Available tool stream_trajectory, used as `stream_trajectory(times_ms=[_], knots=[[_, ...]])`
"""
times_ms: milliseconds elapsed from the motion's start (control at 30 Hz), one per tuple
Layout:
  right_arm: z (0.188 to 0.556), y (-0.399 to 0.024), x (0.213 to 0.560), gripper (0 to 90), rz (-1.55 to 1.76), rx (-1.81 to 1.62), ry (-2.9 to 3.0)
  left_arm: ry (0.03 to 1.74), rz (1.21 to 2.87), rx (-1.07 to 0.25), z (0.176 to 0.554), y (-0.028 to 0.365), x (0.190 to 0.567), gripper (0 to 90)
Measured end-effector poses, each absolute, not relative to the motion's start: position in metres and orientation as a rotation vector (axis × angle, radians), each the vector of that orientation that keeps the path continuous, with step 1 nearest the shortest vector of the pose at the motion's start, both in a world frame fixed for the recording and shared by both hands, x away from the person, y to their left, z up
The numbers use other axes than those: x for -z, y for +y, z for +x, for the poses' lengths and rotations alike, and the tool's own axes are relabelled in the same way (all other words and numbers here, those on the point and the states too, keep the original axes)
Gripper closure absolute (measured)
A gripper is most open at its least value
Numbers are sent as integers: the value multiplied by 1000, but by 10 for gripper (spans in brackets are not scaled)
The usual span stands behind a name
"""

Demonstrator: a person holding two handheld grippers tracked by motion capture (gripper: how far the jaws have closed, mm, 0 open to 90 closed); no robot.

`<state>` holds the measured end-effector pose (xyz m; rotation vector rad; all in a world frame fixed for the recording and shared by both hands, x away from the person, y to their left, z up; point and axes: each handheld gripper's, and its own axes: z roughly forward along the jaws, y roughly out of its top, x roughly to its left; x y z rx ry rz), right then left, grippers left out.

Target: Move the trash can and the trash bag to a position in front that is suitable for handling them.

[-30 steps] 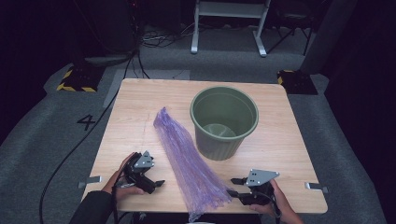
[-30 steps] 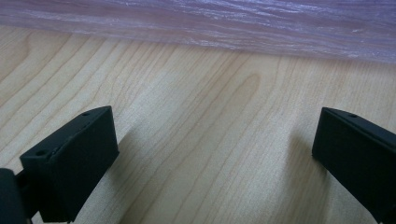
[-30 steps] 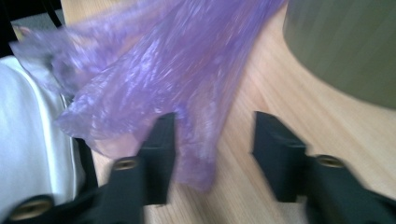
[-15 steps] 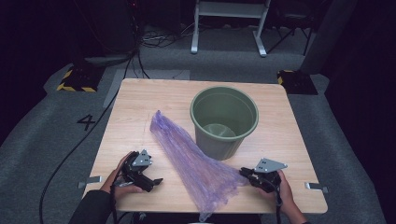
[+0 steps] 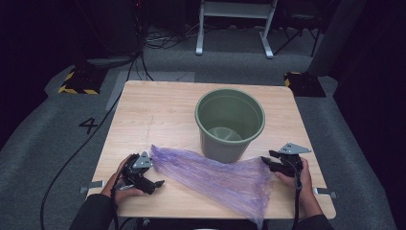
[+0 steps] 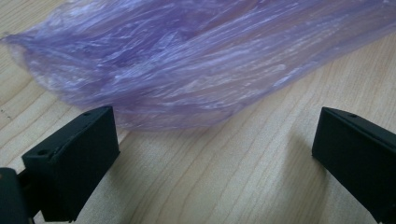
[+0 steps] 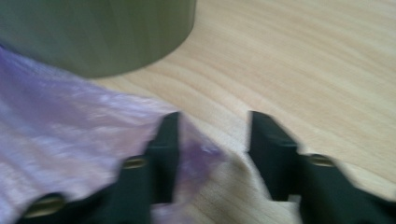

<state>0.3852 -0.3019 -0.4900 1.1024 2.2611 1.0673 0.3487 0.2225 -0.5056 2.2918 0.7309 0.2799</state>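
Observation:
A crumpled purple plastic bag lies across the front of the wooden table, with its wide end hanging over the near edge. Behind it stands an upright green bucket. My left gripper rests at the bag's narrow left end. Its jaws are wide open in the left gripper view, and the bag lies just ahead of them. My right gripper is at the bag's right corner. Its jaws have just been opening; a flap of the bag lies loose between them, against one jaw. The bucket stands close ahead.
The table's near edge is just below both hands. Bare wood lies left of and behind the bucket. On the grey floor are a cable, a painted "4", striped blocks and a metal stand.
The right gripper moved rightwards and dragged the bag's near end with it. The bag swung from lengthwise to lying across the table front. The right jaws closed, then opened. The left hand stayed put.

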Motion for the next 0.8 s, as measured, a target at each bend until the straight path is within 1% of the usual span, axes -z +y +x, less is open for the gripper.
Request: stream_trajectory(times_ms=[100, 167, 200, 233, 267, 333, 467, 600, 700, 733, 800], knots=[[374, -305, 478, 370, 1092, -1115, 2240, 733, 2290, -281, 349, 223, 506, 3], [362, -308, 469, 351, 1097, -1168, 2227, 728, 2292, -280, 348, 224, 506, 3], [362, -308, 469, 351, 1097, -1168, 2227, 728, 2292, -280, 348, 224, 506, 3], [349, -309, 461, 333, 1080, -1241, 2226, 724, 2290, -278, 348, 226, 506, 3], [344, -309, 458, 320, 1074, -1264, 2226, 724, 2293, -278, 349, 229, 506, 3], [330, -306, 450, 306, 1027, -1318, 2240, 736, 2288, -282, 349, 232, 506, 3], [308, -293, 443, 239, 888, -1318, 2314, 746, 2286, -287, 350, 235, 506, 3], [294, -281, 450, 238, 802, -1322, 2406, 754, 2284, -290, 350, 237, 506, 2], [291, -271, 461, 245, 767, -1293, 2476, 752, 2285, -289, 351, 237, 506, 2], [292, -268, 466, 256, 764, -1276, 2497, 754, 2283, -288, 351, 237, 506, 1], [293, -262, 476, 306, 750, -1214, 2519, 755, 2283, -289, 351, 237, 506, 2]])
